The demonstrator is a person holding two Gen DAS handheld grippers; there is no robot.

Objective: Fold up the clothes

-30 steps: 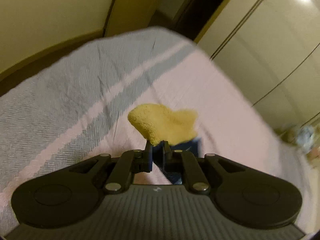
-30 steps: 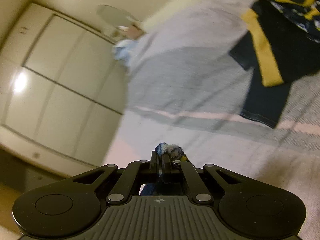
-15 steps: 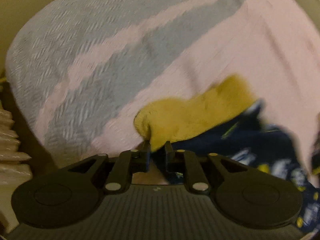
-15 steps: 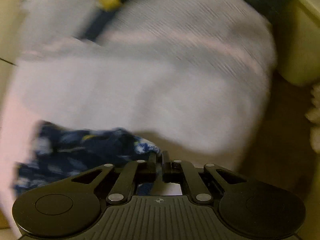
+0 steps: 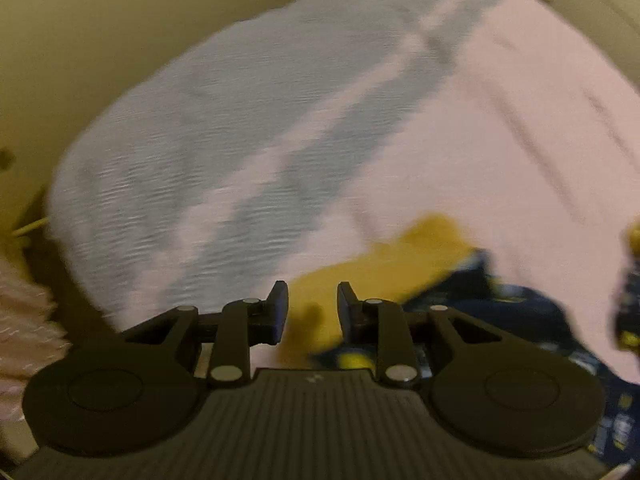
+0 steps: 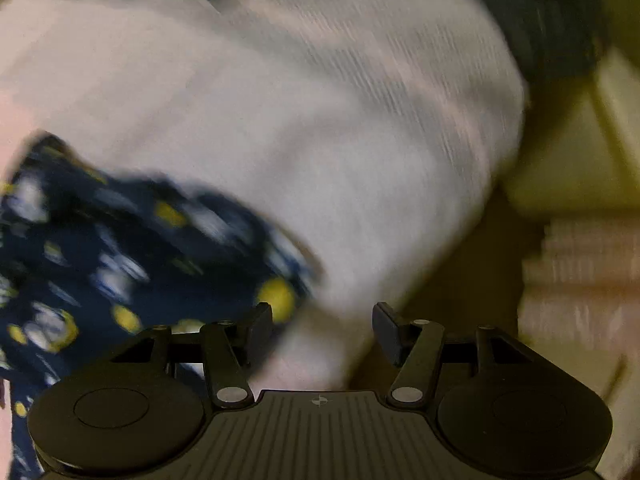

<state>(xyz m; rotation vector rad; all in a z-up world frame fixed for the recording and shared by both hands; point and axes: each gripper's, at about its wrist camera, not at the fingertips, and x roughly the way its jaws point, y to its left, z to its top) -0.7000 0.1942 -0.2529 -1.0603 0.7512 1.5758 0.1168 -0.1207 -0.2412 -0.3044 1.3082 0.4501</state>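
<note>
**Both claws apart, printed garment down on the bed**

The navy printed garment [image 6: 100, 264] lies on the striped bed cover [image 5: 248, 152] near the bed's edge, its yellow band [image 5: 392, 264] showing just ahead of the left claw [image 5: 312, 306]. That claw stands moderately apart with nothing pinched between its tips. The right claw [image 6: 322, 330] is spread wide and empty, the garment beside its left tip. Blur hides the garment's outline, so whether it lies spread flat for folding or already doubled over cannot be told. More dark clothing [image 6: 552, 20] sits farther back.
</note>
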